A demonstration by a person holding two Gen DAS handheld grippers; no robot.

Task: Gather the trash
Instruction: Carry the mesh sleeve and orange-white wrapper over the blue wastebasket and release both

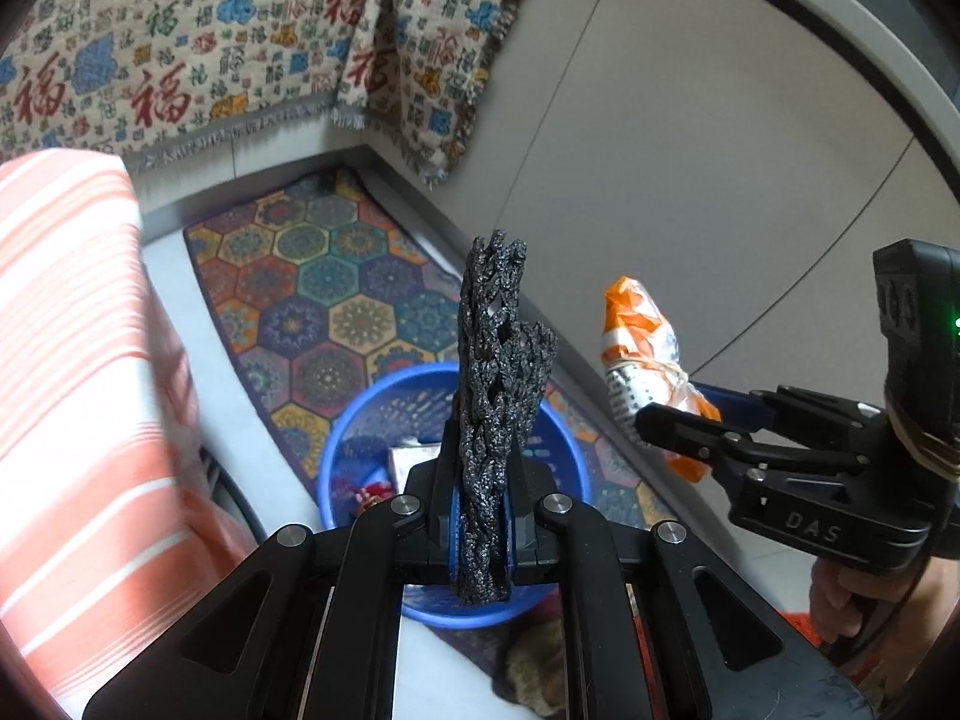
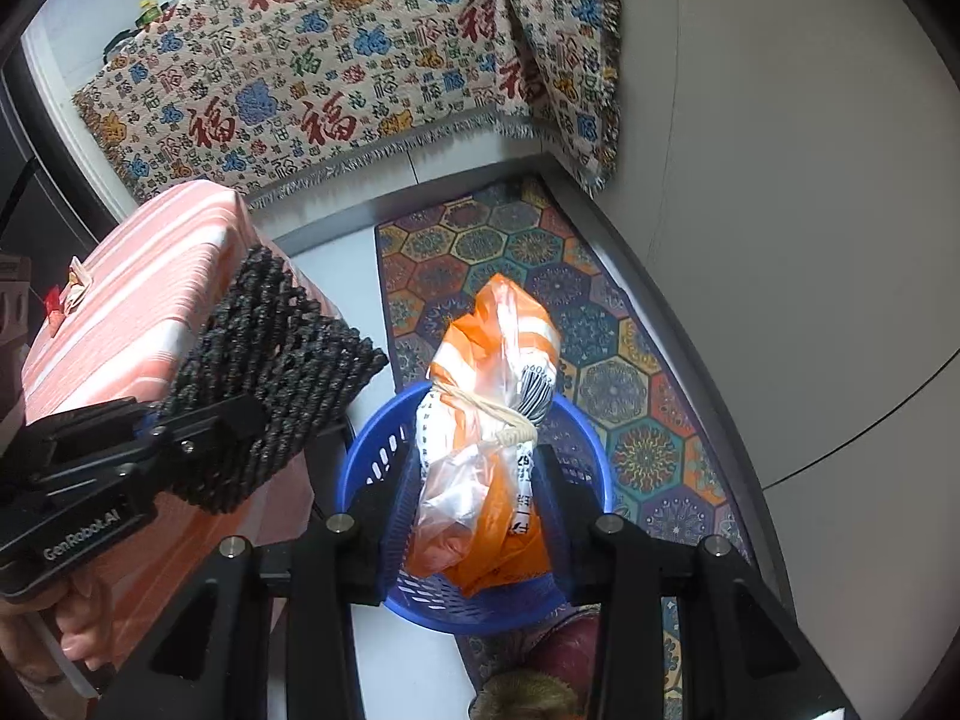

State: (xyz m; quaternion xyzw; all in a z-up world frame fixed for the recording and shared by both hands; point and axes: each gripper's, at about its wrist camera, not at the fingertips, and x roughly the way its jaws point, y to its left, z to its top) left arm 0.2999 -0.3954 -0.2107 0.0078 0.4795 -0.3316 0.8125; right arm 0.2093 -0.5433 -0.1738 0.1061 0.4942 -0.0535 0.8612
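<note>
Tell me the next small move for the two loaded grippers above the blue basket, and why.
Probably open the right gripper to drop the tied orange-and-white plastic bag, since it hangs right over the blue basket. The left gripper, shut on the black foam mesh, also looks to be above the basket and could release next.

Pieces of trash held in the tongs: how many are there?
2. The black mesh pad is in the left tongs; the orange plastic bag is in the right tongs, above the blue basket.
</note>
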